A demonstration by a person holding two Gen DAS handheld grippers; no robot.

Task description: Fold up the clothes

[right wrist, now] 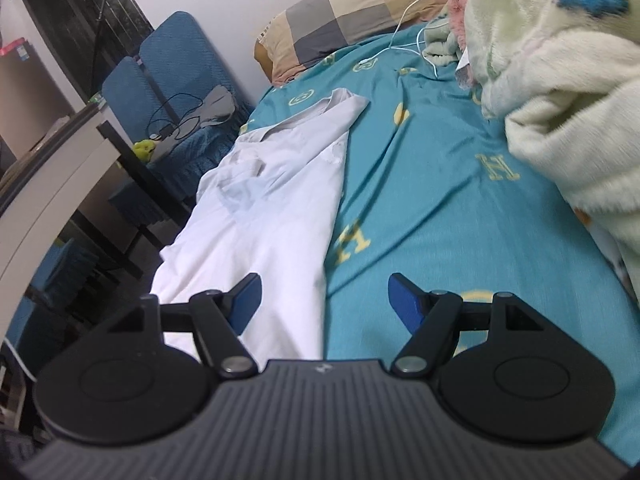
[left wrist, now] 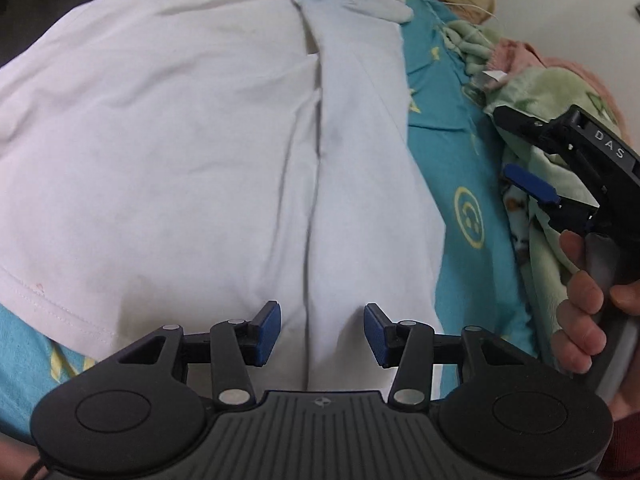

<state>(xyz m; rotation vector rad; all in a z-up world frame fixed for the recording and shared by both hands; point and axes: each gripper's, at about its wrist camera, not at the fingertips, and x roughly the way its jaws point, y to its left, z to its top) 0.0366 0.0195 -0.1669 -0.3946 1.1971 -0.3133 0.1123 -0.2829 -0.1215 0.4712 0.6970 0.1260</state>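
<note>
On the bed (right wrist: 420, 216), along its left edge as seen from the right wrist, a white shirt (right wrist: 272, 208) is laid out lengthwise, its collar end toward the pillow (right wrist: 352, 16). One side appears to have been folded inward already: in the left wrist view an overlapped panel is seen running down the middle of the shirt (left wrist: 200, 140), its edge forming a long seam-like line. No crosswise fold is shown, so the work is judged to be at an early to middle stage; the other side, if not yet turned in, and the folds along the length are judged to be left. The left gripper (left wrist: 322, 334) is held over the hem end with its jaws partly apart and nothing between the pads. The right gripper (right wrist: 326, 302) is held wide apart, empty, above the shirt's edge nearest the bed's middle. A fleece blanket (right wrist: 560, 80) is heaped along the right edge.
</note>
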